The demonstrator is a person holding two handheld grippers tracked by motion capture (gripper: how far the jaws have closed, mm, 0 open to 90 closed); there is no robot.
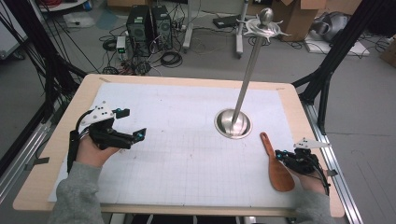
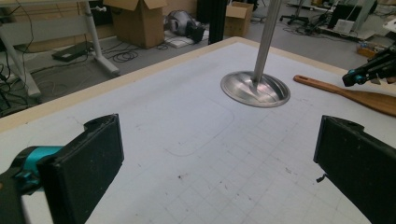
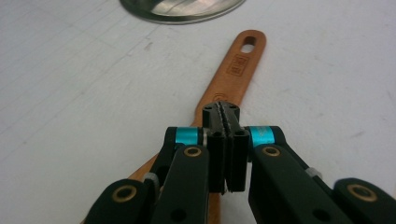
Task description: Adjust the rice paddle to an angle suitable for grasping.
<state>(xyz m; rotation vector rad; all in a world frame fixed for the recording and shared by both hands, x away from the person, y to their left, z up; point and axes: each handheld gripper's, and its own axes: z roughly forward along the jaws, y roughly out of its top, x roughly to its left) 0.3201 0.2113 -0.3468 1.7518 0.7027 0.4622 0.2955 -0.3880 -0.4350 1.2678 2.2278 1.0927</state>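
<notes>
A wooden rice spoon (image 1: 276,164) lies flat on the white mat at the right, its handle pointing toward the metal stand. My right gripper (image 1: 280,154) hovers just over the spoon, jaws pressed together with nothing between them. In the right gripper view the shut tips (image 3: 223,110) sit above the spoon's handle (image 3: 236,70). My left gripper (image 1: 132,123) rests at the left of the mat, jaws wide apart and empty. The left gripper view has its jaws (image 2: 219,172) spread over bare mat, with the spoon (image 2: 359,95) and the right gripper (image 2: 357,77) far off.
A metal stand with a round base (image 1: 232,124) and tall pole (image 1: 250,70) rises at centre right of the mat, close to the spoon's handle end. The table's wooden edge (image 1: 187,80) frames the mat. Cables, computers and boxes lie on the floor beyond.
</notes>
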